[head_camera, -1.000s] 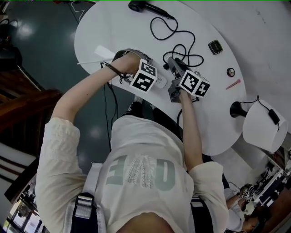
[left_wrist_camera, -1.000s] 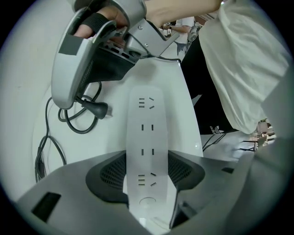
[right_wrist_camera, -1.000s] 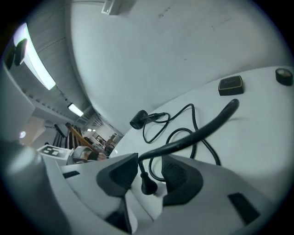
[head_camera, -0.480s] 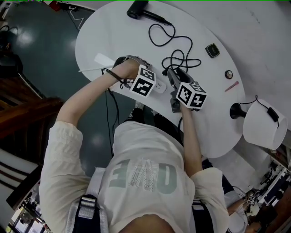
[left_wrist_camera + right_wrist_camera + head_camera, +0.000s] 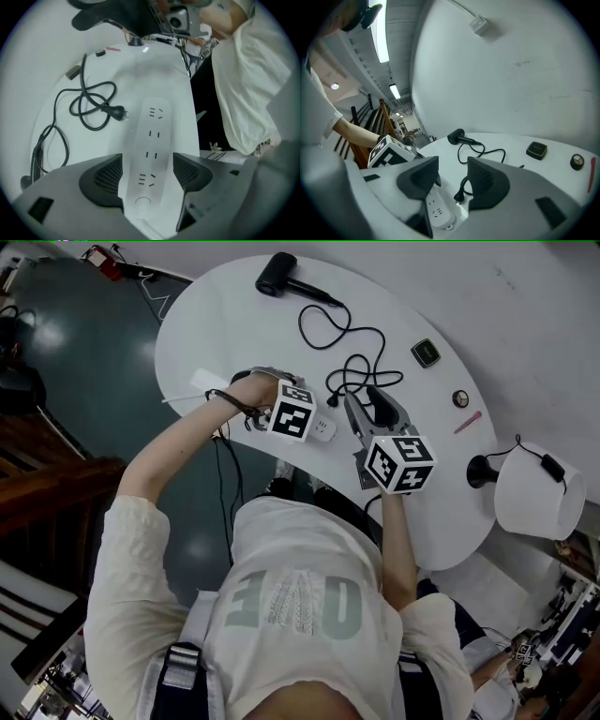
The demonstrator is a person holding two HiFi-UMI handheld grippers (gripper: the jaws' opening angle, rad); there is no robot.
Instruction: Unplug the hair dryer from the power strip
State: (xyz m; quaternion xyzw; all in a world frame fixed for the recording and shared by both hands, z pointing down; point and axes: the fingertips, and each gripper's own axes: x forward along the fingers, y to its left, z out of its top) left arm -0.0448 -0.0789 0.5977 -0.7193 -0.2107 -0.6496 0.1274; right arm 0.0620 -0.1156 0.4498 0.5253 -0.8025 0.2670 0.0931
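the black hair dryer (image 5: pixel 277 273) lies at the far edge of the round white table (image 5: pixel 216 315). its black cord (image 5: pixel 361 334) loops back to the black plug (image 5: pixel 119 112), which lies free on the tabletop just beside the long white power strip (image 5: pixel 152 140), out of every socket. my left gripper (image 5: pixel 147 159) points down astride the strip's button end, its jaws just opened and spread wide. my right gripper (image 5: pixel 453 164) hangs above the plug, its jaws just opened too, with nothing held between the pads.
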